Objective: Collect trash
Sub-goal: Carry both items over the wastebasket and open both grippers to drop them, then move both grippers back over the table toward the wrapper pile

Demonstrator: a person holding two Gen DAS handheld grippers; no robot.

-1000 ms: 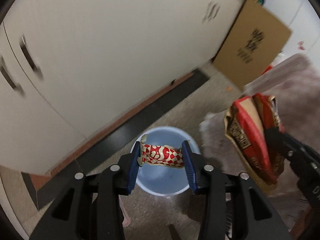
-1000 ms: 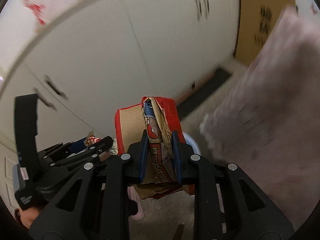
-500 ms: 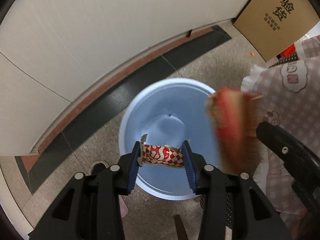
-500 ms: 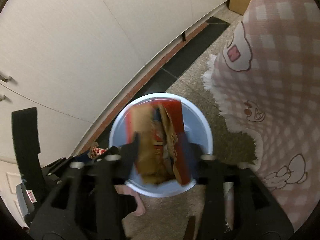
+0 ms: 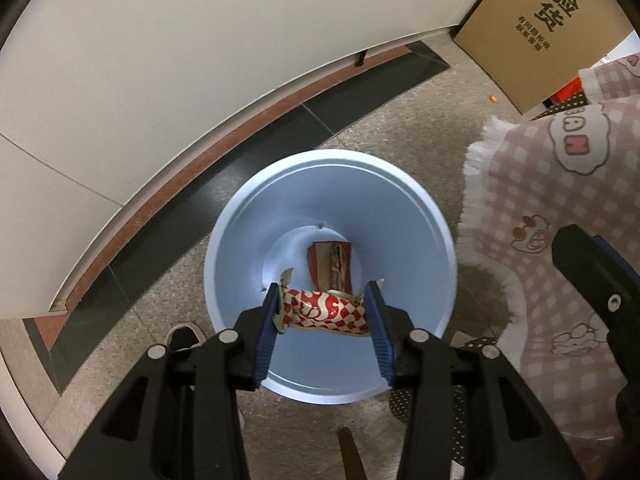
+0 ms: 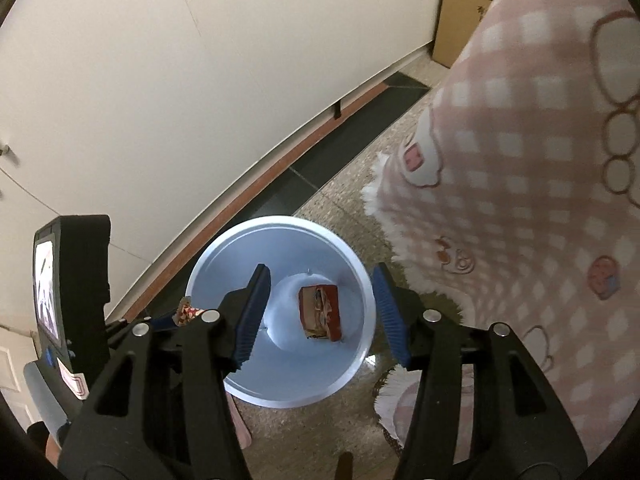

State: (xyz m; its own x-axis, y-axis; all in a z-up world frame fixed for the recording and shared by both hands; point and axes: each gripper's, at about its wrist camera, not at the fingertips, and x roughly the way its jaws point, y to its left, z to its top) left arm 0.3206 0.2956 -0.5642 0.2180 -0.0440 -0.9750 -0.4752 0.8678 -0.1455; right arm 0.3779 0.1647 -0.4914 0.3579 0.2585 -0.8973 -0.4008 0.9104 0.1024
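1 red carton (image 6: 320, 312) lies in the bin (image 6: 208, 268); right gripper (image 6: 320, 312) gapes empty; left gripper (image 5: 322, 312) clamps a checked wrapper (image 5: 326, 312), not yet dropped

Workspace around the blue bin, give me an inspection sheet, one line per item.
Surface: speckled stone floor with dark border tiles.
Job's things: round light-blue plastic bin; red-and-brown crumpled packet on its bottom; red-and-white checkered wrapper.
Clutter: small orange scrap on the floor.
Grippers: left gripper clamps the wrapper over the bin; right gripper open, empty.
Cables: nothing seen.
Surroundings: cream cabinet doors, brown cardboard box, pink checked fringed cloth.
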